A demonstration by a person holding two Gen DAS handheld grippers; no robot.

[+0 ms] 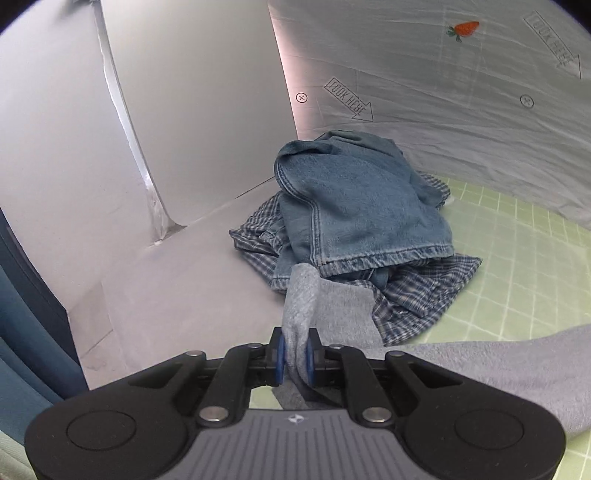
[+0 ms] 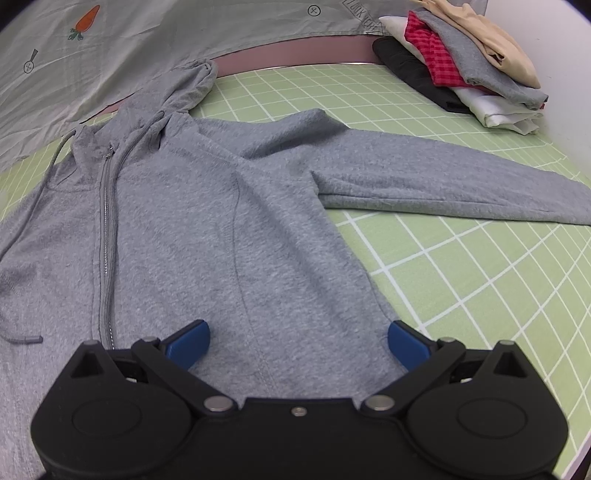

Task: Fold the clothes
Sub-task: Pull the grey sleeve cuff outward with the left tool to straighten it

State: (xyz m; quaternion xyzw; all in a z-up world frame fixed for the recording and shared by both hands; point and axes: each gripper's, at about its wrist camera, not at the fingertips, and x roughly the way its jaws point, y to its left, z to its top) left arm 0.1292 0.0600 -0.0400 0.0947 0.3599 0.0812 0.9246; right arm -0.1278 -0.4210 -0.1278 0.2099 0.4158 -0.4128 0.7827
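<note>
**Left clamped on hoodie cloth, right spread over the body**

Left gripper [image 1: 295, 352]: blue pads pinched together on a bunched fold of grey hoodie [image 1: 325, 306] cloth, fabric rising between them and trailing off right and down across the mat [image 1: 517, 266].

Just beyond the held cloth: heap of unfolded clothes. Jeans [image 1: 354, 206] on top, crumpled, hem facing the camera; plaid shirt [image 1: 417, 291] underneath, spilling out front and right. Heap straddling the edge of the green grid mat and the bare white table [image 1: 166, 280]. Held fold overlapping the near edge of the plaid in this view; contact not certain.

Right gripper [image 2: 297, 343]: jaws wide apart, nothing between the pads, poised above the hoodie's lower front, right of the zip [image 2: 107, 229]. Touching the cloth or not: cannot tell.

Hoodie [image 2: 221, 206] spread flat, front up, zipped, hood [image 2: 181, 92] at far edge against the grey backdrop sheet [image 2: 166, 33], one sleeve [image 2: 443, 177] stretched out right on the mat.

Far right corner: stack [image 2: 465, 62] of folded clothes, black at bottom, white, red check, grey, beige on top.

No bins or baskets in view; both piles loose on the table.
</note>
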